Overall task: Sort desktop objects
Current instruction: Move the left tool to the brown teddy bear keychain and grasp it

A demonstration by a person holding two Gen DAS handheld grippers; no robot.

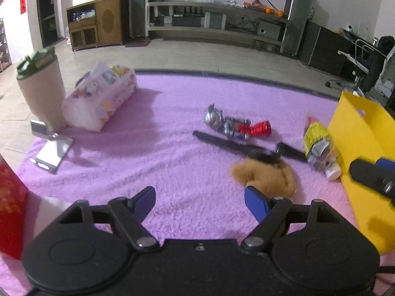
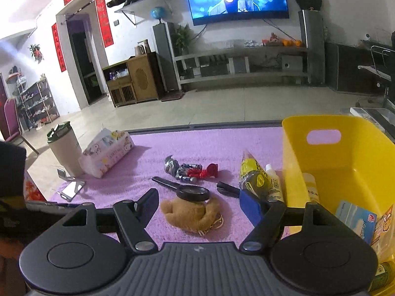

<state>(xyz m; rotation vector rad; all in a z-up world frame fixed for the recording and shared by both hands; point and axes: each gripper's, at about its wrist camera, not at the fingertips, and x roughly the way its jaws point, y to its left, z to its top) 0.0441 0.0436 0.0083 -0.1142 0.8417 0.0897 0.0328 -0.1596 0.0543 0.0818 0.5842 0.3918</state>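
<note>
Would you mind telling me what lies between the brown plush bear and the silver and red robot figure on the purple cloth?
A black magnifying glass lies between the plush bear and the robot figure, its lens end resting on the bear; the right wrist view shows it best.

Little text reading clearly. Blue-and-white packet (image 2: 355,218) lying in yellow bin (image 2: 345,170) showing partial word, looking like "Loratadi…" (running sideways, end cut off). Yellow-black bag (image 2: 251,172) carrying dark lettering, too blurred to make out. Red banners (image 2: 103,17) hanging beside doorway bearing characters, not resolving. Tissue pack (image 2: 108,154) showing cartoon prints, small lettering unreadable. White bottle (image 2: 274,182) label staying illegible.
</note>
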